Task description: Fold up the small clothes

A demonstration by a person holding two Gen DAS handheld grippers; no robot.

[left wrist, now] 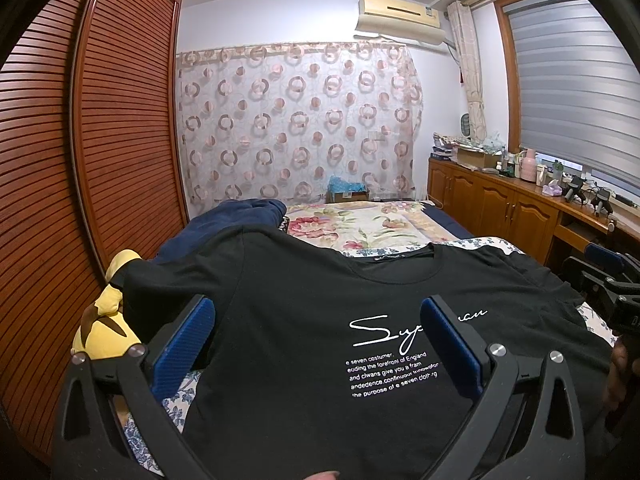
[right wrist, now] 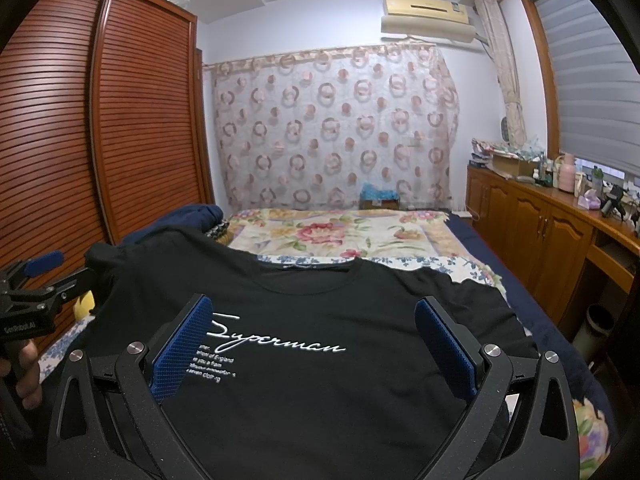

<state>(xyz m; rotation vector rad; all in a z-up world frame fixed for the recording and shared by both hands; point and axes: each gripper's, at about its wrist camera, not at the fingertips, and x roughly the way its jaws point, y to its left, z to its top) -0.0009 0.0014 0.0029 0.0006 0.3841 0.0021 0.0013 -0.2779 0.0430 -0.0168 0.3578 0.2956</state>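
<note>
A black T-shirt (left wrist: 304, 304) with white "Superman" lettering lies face up and spread on the bed, collar at the far side; it also shows in the right wrist view (right wrist: 320, 312). My left gripper (left wrist: 318, 320) is open and empty above the shirt's chest, toward its left side. My right gripper (right wrist: 314, 322) is open and empty above the chest, toward the right. The right gripper shows at the right edge of the left wrist view (left wrist: 608, 276). The left gripper shows at the left edge of the right wrist view (right wrist: 36, 280).
The bed (right wrist: 340, 236) has a floral quilt. A navy garment (left wrist: 236, 216) and a yellow plush toy (left wrist: 106, 320) lie left of the shirt. A slatted wooden wardrobe (left wrist: 80, 140) stands left. A wooden cabinet (right wrist: 560, 216) with clutter runs along the right.
</note>
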